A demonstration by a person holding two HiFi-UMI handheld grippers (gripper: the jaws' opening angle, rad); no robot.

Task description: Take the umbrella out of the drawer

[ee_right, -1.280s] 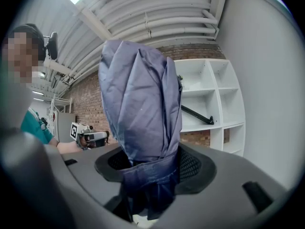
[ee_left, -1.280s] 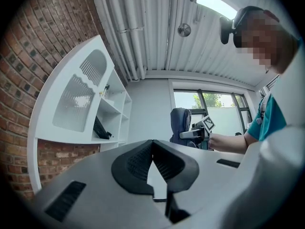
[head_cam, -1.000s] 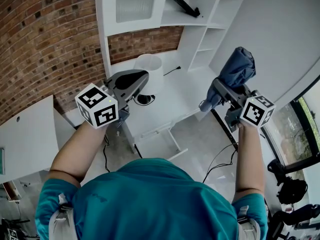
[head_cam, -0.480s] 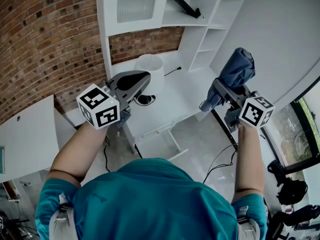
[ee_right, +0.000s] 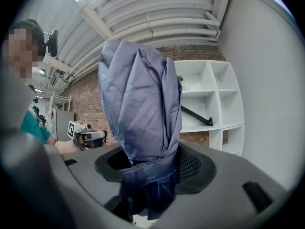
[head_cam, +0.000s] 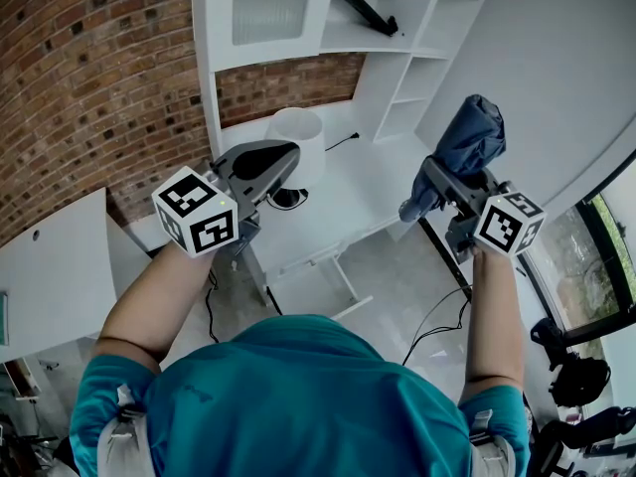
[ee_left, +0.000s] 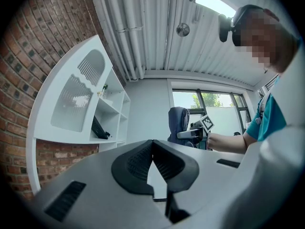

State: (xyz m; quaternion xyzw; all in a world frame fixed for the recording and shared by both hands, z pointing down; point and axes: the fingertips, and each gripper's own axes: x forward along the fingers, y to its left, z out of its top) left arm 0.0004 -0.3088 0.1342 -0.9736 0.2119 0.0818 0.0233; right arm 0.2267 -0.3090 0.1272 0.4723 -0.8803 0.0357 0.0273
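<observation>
Brick wall [head_cam: 79, 97] and a white shelf unit [head_cam: 397, 63] stand ahead of me, with a white desk [head_cam: 343, 202] below them.

My right gripper [ee_right: 150, 165] pinches the folded blue-grey fabric umbrella [ee_right: 140, 99] low on its bundle, where the cloth narrows. Both dark ribbed pads press into the folds, and the jaws stand wide only because the bundle between them is thick. I judge that I grip it at this waist because the pads can bite there without sliding. The fuller part rises upright above the jaws and a short dark end hangs below them. From the head view, the umbrella sits high in the air over the desk's right edge, well apart from the desktop and touching nothing but my claw.

My left gripper [ee_left: 152, 149] is pressed together with nothing between its pads, which meet at the tips. I hold it raised near the desk's left edge, close to a white cylindrical container [head_cam: 298, 127] on the desktop. It looks idle because one claw is enough for so light a load, and keeping it up and aside leaves the way clear.

Below the desk's near edge is what I take to be the white drawer [head_cam: 308, 281], pulled out. The umbrella is plainly no longer in it, so the lifting-out looks done.

A long black object [head_cam: 366, 10] lies on an upper shelf, well apart from everything else.
</observation>
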